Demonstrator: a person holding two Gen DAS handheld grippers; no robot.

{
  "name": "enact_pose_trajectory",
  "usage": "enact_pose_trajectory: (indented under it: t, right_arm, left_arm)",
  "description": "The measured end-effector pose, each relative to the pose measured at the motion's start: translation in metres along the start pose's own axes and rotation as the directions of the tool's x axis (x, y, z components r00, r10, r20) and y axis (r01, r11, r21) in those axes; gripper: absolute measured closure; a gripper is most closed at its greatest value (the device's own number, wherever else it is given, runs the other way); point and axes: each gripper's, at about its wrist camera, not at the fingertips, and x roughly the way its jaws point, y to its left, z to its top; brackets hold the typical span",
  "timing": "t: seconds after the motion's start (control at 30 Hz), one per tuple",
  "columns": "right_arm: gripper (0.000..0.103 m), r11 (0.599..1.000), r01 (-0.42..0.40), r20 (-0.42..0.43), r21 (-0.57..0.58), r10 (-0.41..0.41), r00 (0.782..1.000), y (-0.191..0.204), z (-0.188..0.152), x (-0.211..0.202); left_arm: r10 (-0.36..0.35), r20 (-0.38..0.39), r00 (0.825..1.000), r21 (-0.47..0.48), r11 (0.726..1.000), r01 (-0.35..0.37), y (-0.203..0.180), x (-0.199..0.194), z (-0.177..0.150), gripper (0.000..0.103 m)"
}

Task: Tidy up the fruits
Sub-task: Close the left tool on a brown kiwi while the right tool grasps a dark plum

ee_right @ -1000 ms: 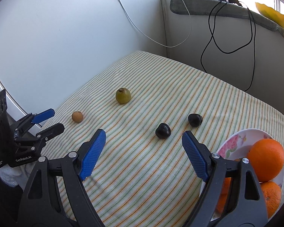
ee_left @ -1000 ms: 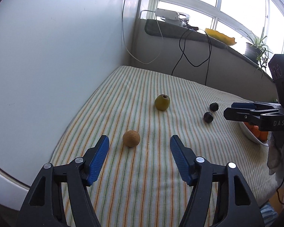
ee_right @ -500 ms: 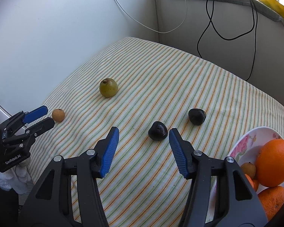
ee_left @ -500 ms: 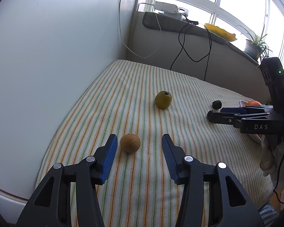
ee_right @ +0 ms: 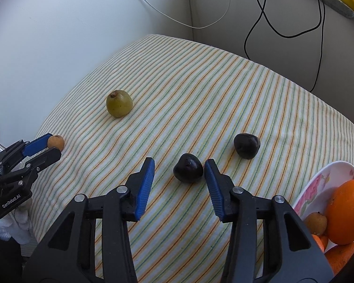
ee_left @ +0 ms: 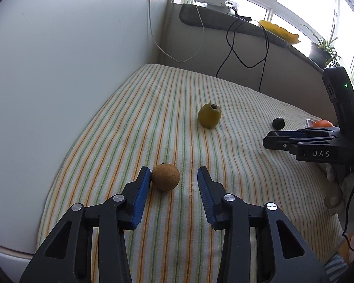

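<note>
Both grippers are at the grasping step, each lined up on a loose fruit that, judging by the task, belongs with the oranges in the flowered bowl (ee_right: pixel 318 184) at the right edge of the striped table (ee_left: pixel 177 108). The left gripper (ee_left: pixel 174 176) sits low over the cloth with its jaws open around the small brown fruit (ee_left: pixel 165 176); the fruit lies off-centre, touching or nearly touching the left blue pad, with a clear gap to the right pad. The right gripper (ee_right: pixel 179 169) likewise has its jaws open around the nearer dark plum (ee_right: pixel 188 168), which sits close against the right pad and apart from the left. A second dark plum (ee_right: pixel 246 145) rests just beyond, and a green pear-like fruit (ee_left: pixel 209 115) stands further back, both untouched. The next move likely calls for each pair of jaws to close gently, since round fruit pressed from one side may roll; a slight sideways shift to centre each fruit would help. Both grippers point forward and slightly down, nearly level with the cloth.
</note>
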Motion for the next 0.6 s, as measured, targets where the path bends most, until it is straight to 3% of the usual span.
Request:
enact_pose_trajectory:
  t: [0.33,0.4,0.6]
  right_arm:
    - [0.071,0.999,0.035,0.009,-0.025,-0.035,0.999,0.0020,0.0003,0.0015]
    - [0.077,1.000,0.028,0.010,-0.012,-0.028,1.000,-0.0009,0.0012,0.0013]
    - [0.077,1.000,0.000,0.015,0.009,0.000,1.000,-0.0047,0.0008,-0.0001]
  left_arm:
    - [0.016,-0.019,1.000,-0.008,1.000,-0.016,0.0035,0.0081,-0.0006,0.078]
    - [0.010,-0.016,1.000,-0.015,1.000,-0.011,0.0049,0.0080,-0.0008,0.079]
    - [0.013,-0.007,1.000,-0.018,1.000,-0.013,0.0043,0.0064,-0.0011,0.079]
